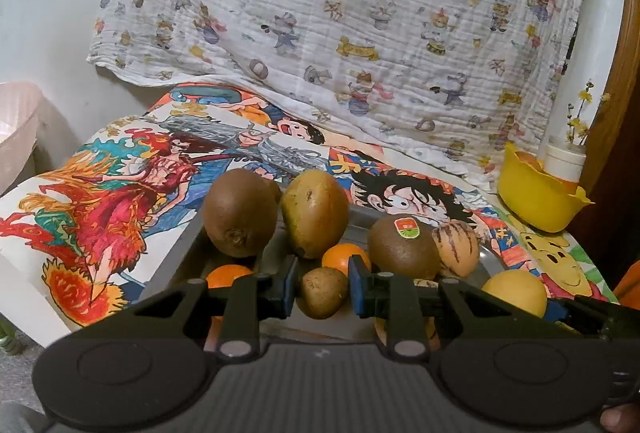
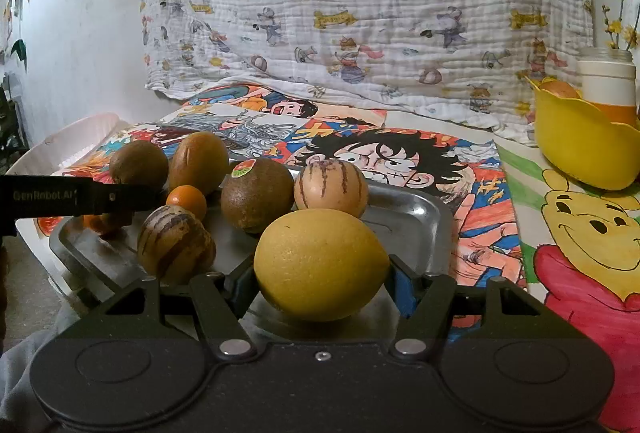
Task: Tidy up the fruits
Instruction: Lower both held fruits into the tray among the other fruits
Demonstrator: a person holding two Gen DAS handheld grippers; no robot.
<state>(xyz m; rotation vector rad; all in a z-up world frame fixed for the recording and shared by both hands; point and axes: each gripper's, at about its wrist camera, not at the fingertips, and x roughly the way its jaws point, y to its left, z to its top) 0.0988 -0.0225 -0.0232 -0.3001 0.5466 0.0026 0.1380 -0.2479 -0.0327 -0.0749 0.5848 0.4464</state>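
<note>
A metal tray (image 2: 416,213) holds several fruits. In the left wrist view my left gripper (image 1: 322,289) has its blue pads on both sides of a small brown fruit (image 1: 323,292) in the tray. Around it lie kiwis (image 1: 240,213), a stickered kiwi (image 1: 402,247), small oranges (image 1: 344,257) and a striped fruit (image 1: 456,245). In the right wrist view my right gripper (image 2: 320,283) is closed around a yellow lemon (image 2: 320,265) at the tray's near edge. The lemon also shows in the left wrist view (image 1: 516,293). My left gripper's arm (image 2: 80,197) crosses at left.
A yellow bowl (image 2: 584,149) with orange fruit stands at the back right beside a white jar with yellow flowers (image 2: 606,81). Cartoon drawings (image 2: 580,233) cover the table. A printed cloth (image 2: 360,5) hangs behind. A pink basket (image 1: 16,129) sits at far left.
</note>
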